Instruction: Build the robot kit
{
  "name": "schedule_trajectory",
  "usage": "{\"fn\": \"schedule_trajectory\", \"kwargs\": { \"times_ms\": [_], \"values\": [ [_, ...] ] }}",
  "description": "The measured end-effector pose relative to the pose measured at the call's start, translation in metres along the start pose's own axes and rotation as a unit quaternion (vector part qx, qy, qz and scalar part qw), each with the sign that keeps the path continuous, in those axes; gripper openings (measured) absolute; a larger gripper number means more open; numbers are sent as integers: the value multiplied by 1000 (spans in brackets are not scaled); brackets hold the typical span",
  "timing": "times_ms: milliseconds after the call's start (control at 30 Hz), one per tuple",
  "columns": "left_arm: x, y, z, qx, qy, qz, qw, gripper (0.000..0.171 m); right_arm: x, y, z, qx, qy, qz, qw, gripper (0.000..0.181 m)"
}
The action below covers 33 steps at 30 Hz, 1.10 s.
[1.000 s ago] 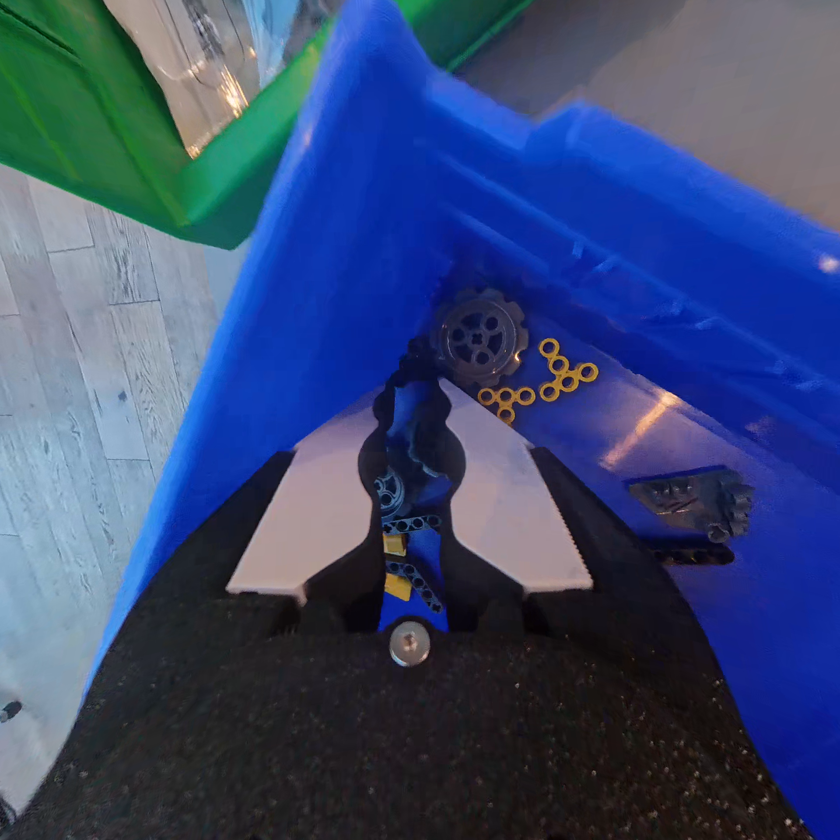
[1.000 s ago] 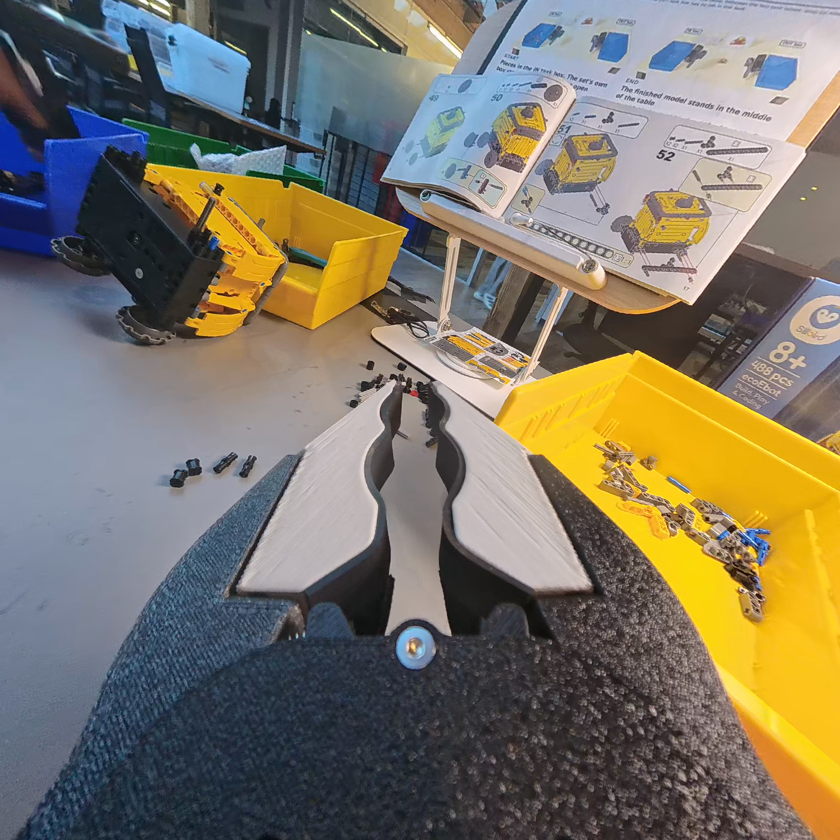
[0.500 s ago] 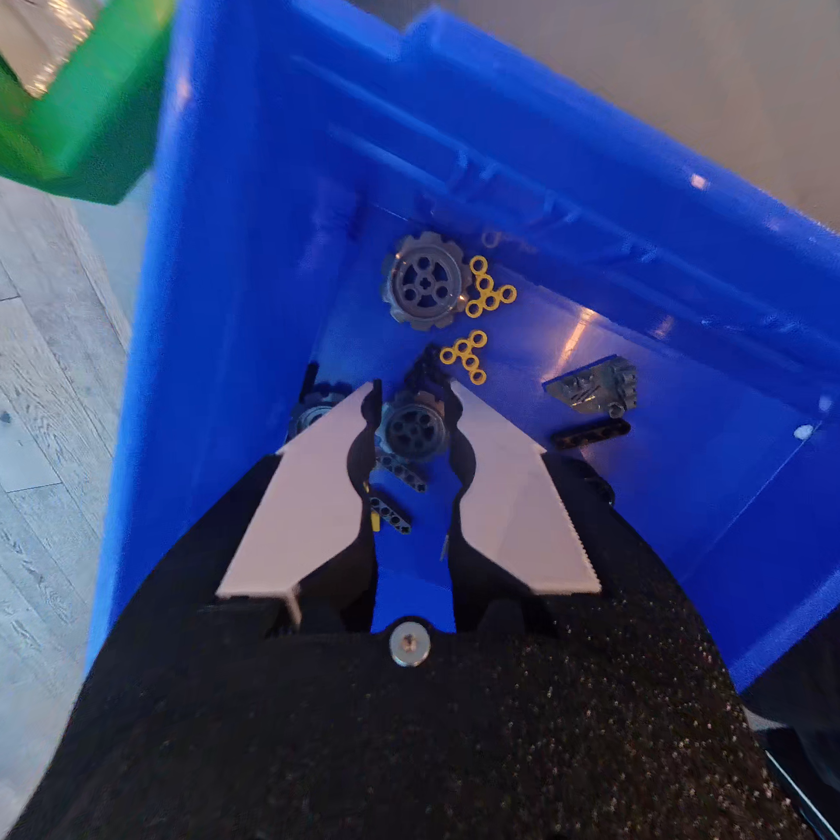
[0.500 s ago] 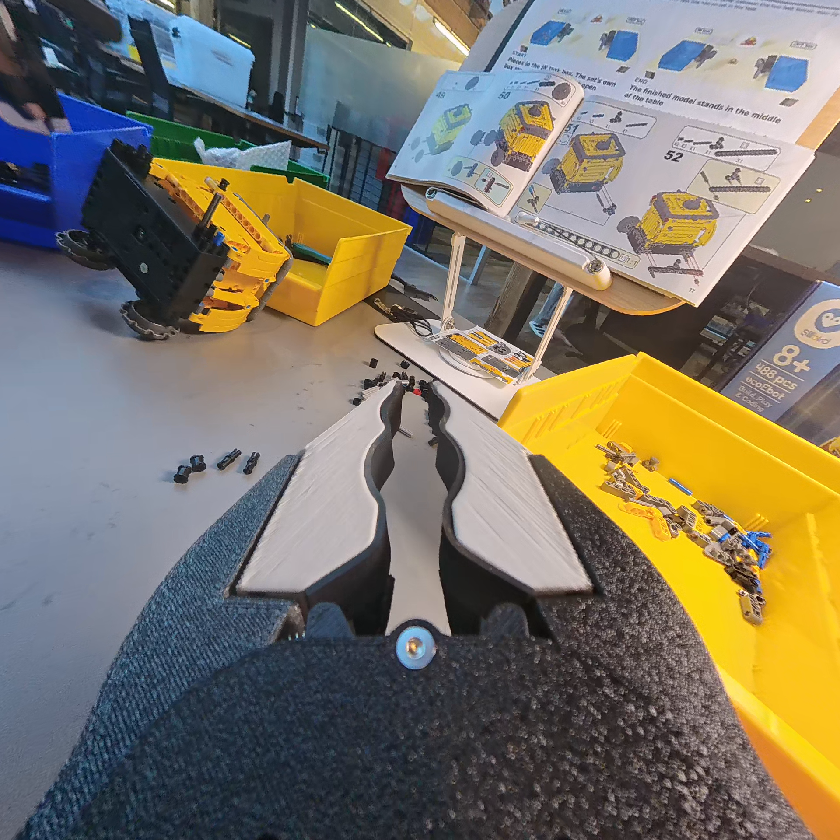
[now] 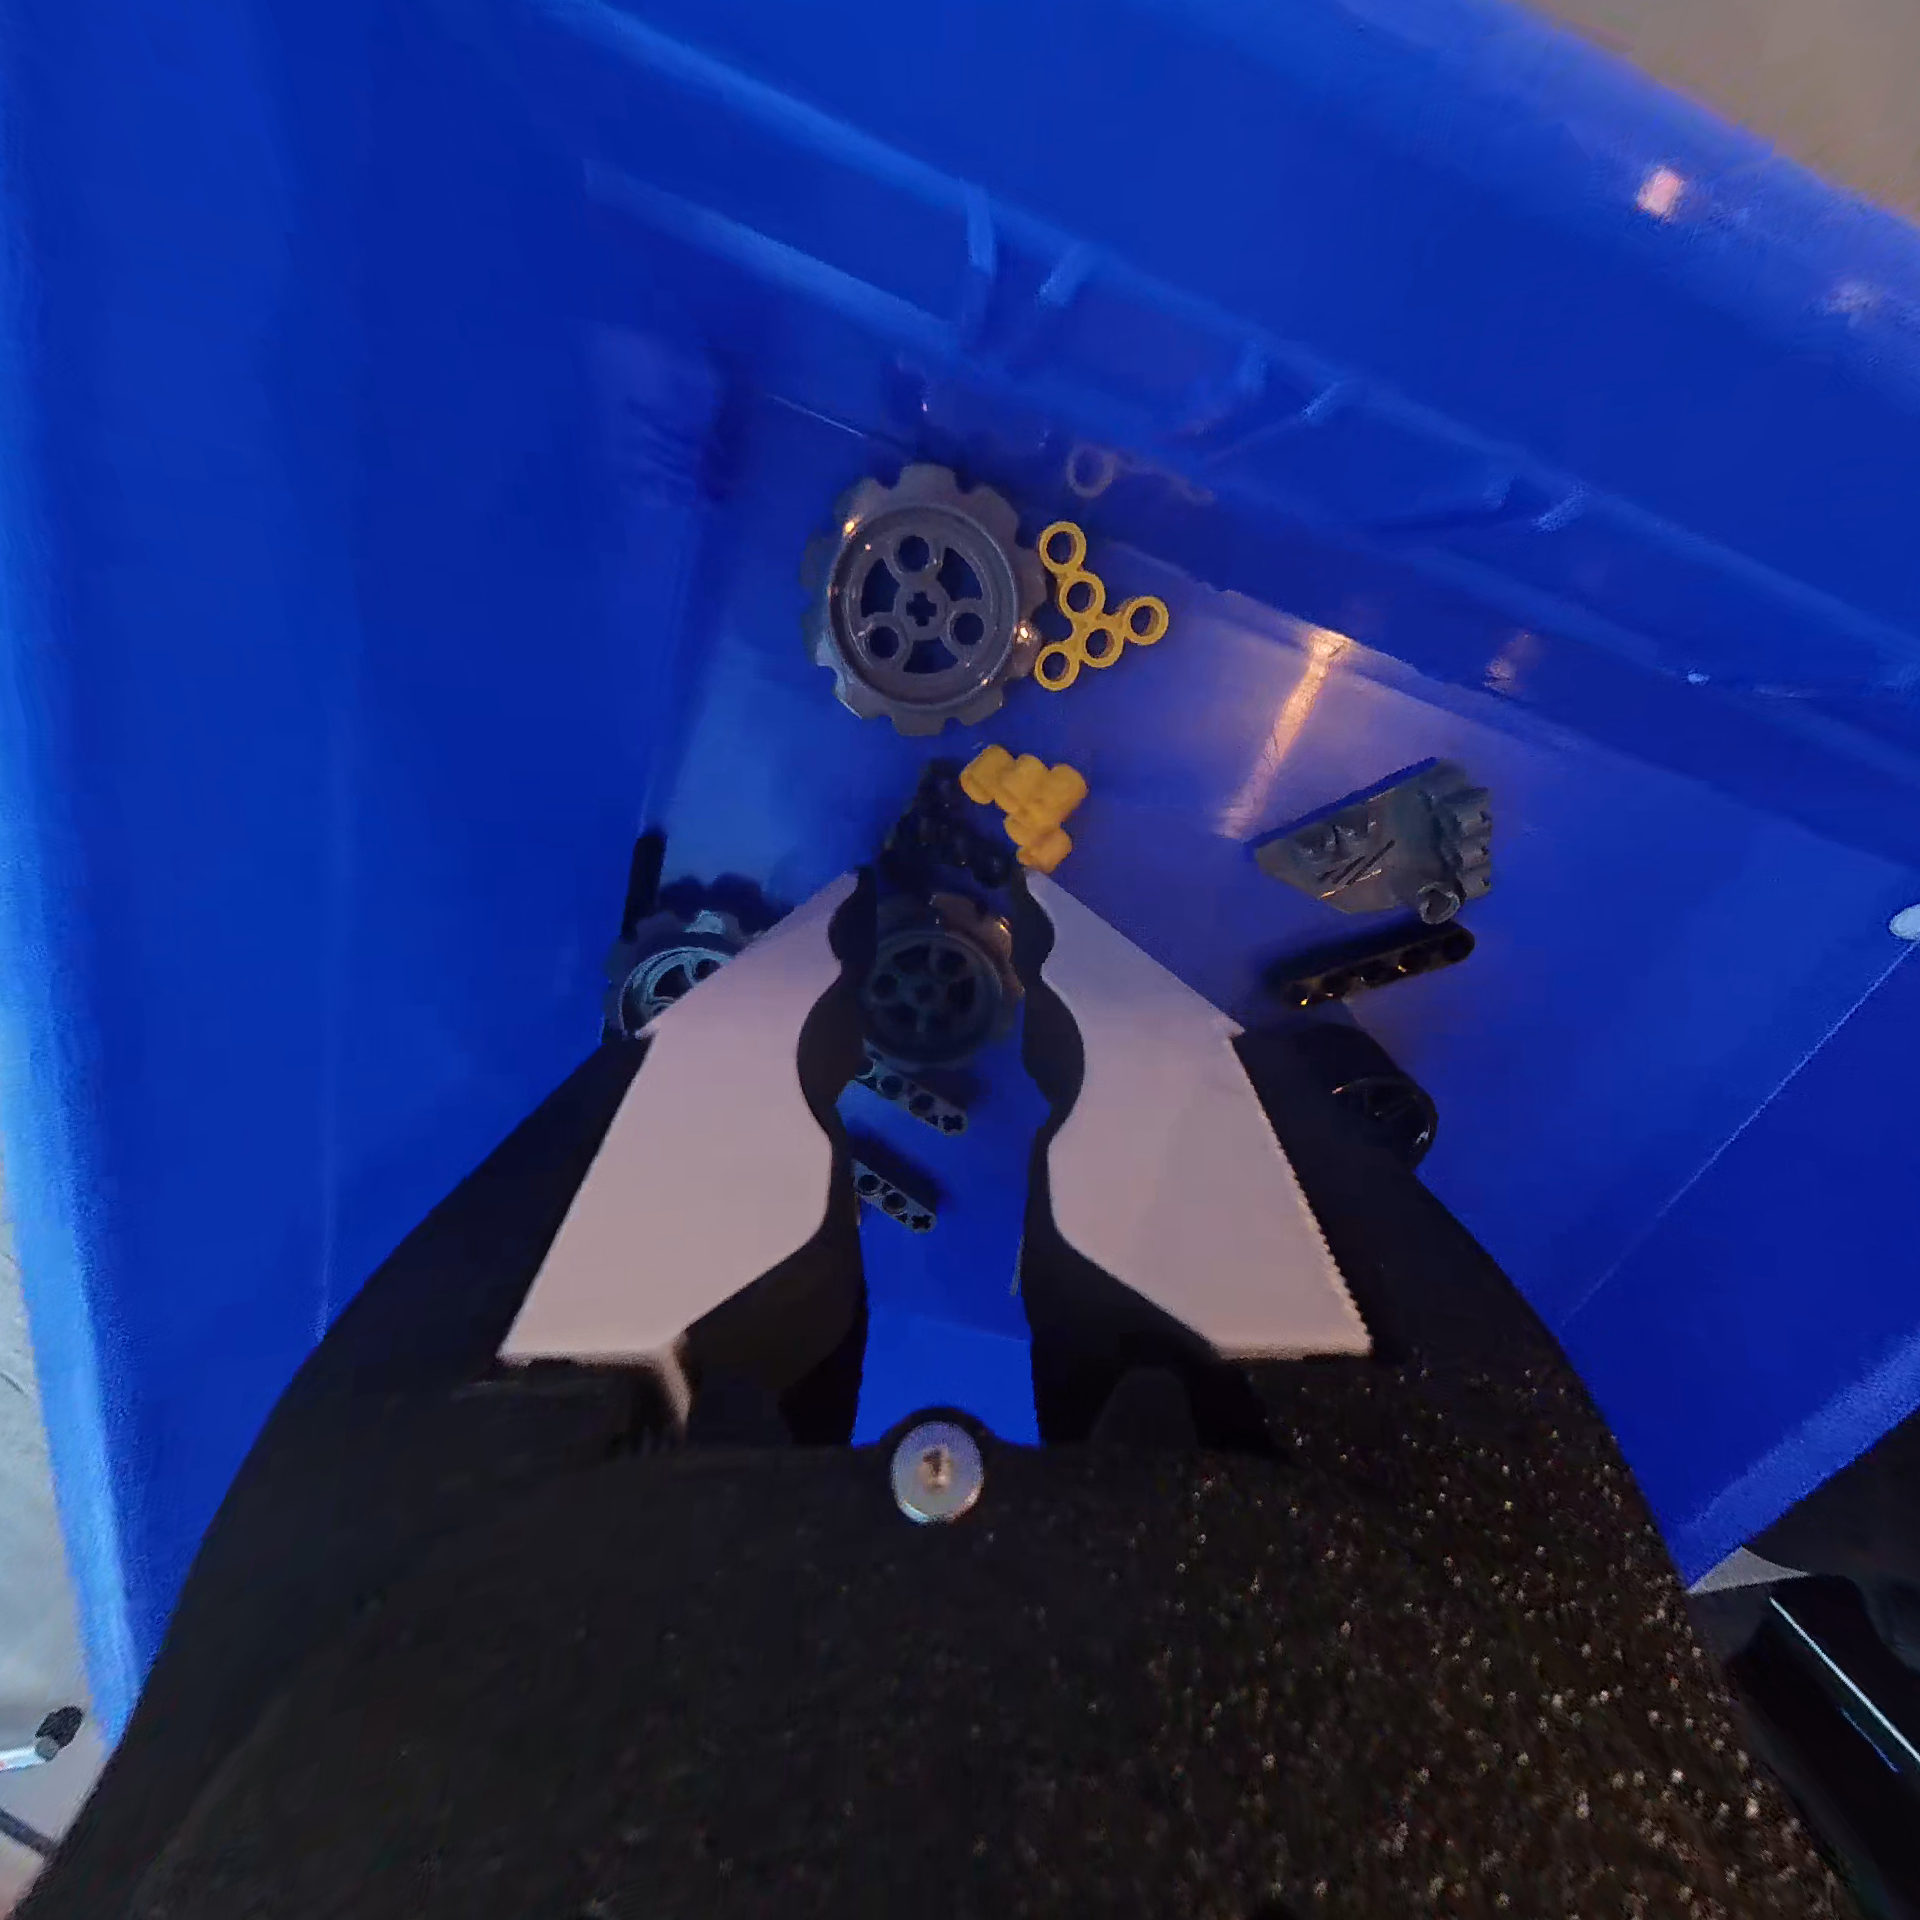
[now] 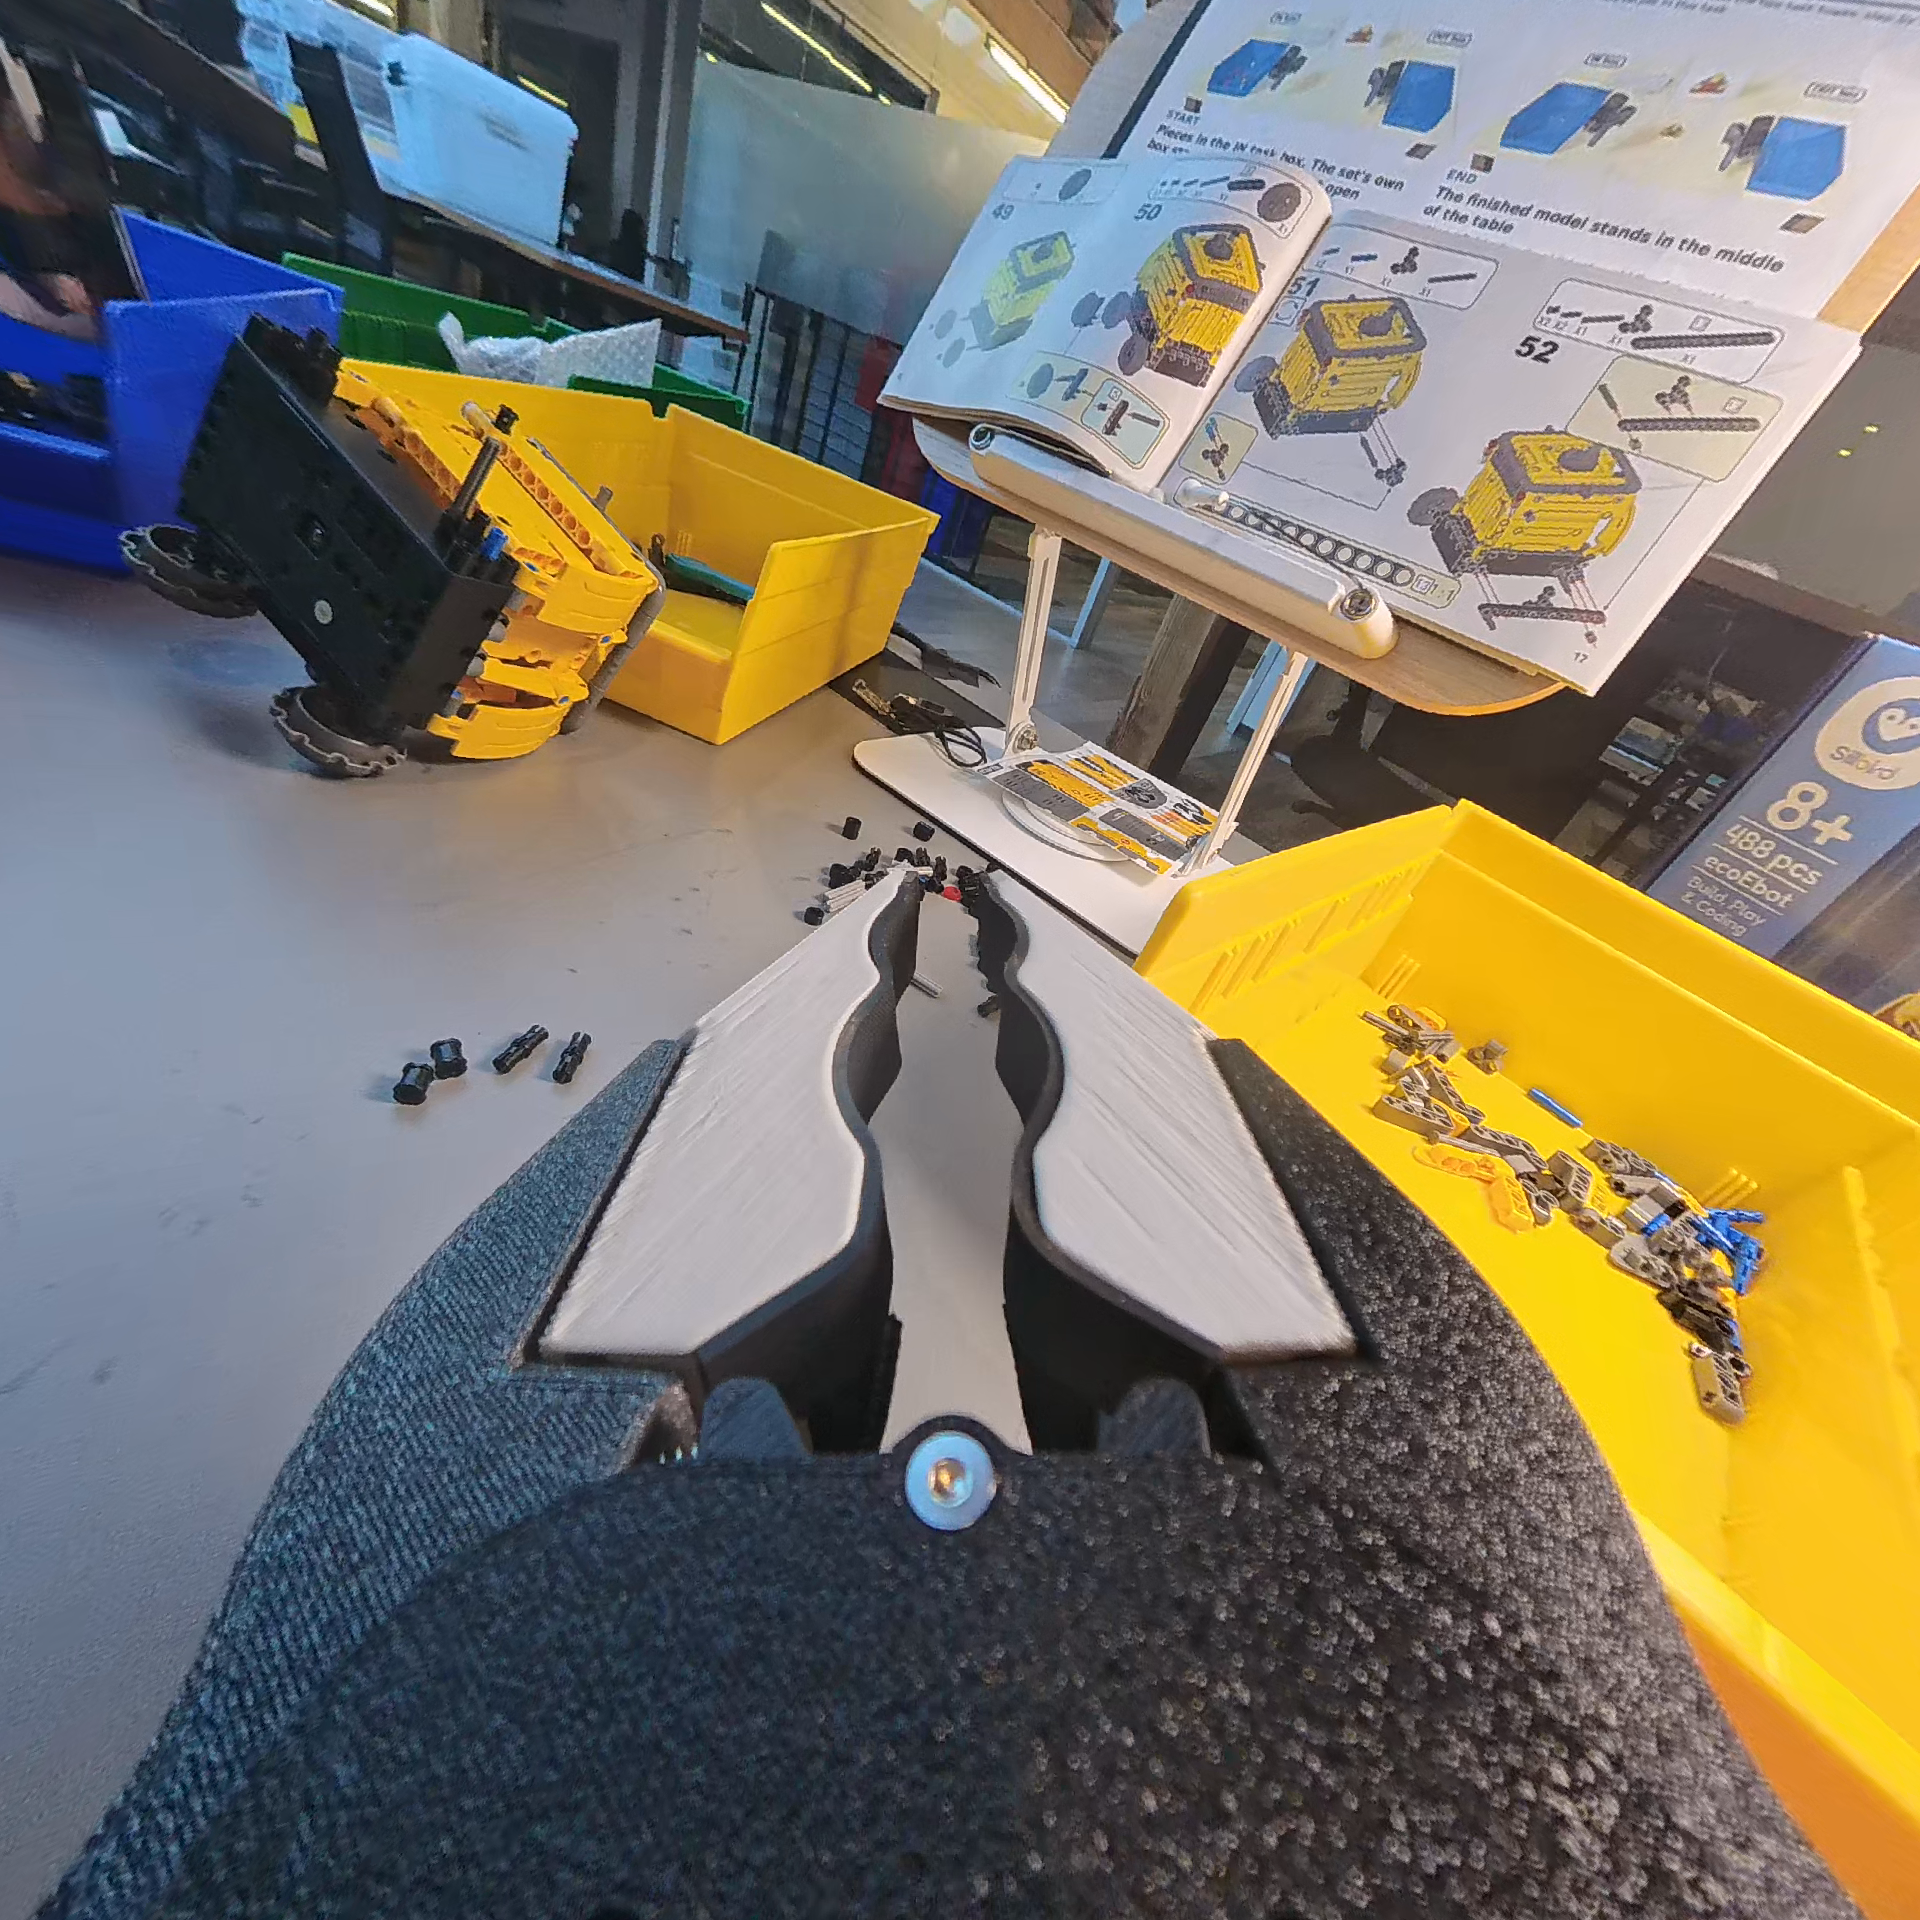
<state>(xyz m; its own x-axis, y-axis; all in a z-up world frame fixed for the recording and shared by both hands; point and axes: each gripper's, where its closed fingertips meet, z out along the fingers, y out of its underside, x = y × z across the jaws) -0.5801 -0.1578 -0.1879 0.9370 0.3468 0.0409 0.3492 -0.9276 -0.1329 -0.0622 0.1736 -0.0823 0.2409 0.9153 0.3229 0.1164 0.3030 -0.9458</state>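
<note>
right gripper [image 6: 943,888] fingers slightly apart, empty | over black pins [image 6: 896,862] | beside yellow bin [image 6: 1299,914]

Left finger [image 5: 717,1101] half hides 1 dark wheel [image 5: 665,966].

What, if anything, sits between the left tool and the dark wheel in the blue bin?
Nothing visible. The open left tool straddles the dark wheel in the blue bin; small black beams lie beside it.
</note>
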Motion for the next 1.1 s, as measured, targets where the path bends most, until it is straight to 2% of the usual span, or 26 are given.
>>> {"fn": "schedule_trajectory", "kwargs": {
  "times_ms": [267, 367, 500, 600, 700, 767, 967, 1033, 1100],
  "values": [
    [-1, 3, 3, -11, 1, 10, 1000, 23, 0, 0, 0, 0, 0, -3, 1000, 11],
    [-4, 4, -7, -8, -16, 24, 1000, 23, 1, -1, -1, 2, 3, -2, 1000, 11],
    [-2, -9, -56, 58, -37, 42, 997, 22, 2, -4, -1, 7, 5, -3, 1000, 11],
    [21, -21, -104, 130, -39, 74, 988, 22, 1, -5, -1, 8, 5, -4, 1000, 11],
    [79, -25, -135, 185, -20, 141, 972, 22, 0, -6, -1, 6, 6, -6, 1000, 14],
    [138, -19, -135, 195, 11, 205, 959, 23, 0, -6, -1, 6, 5, -5, 1000, 16],
    [316, 12, -76, 185, 97, 376, 903, 23, 2, -2, 0, -3, 8, 13, 1000, 20],
    [361, 16, -57, 191, 140, 401, 885, 22, 3, -3, -1, -3, 9, 12, 1000, 21],
    [391, 15, -38, 193, 158, 420, 873, 23, 4, -3, -1, -4, 8, 10, 1000, 21]
  ]
}}
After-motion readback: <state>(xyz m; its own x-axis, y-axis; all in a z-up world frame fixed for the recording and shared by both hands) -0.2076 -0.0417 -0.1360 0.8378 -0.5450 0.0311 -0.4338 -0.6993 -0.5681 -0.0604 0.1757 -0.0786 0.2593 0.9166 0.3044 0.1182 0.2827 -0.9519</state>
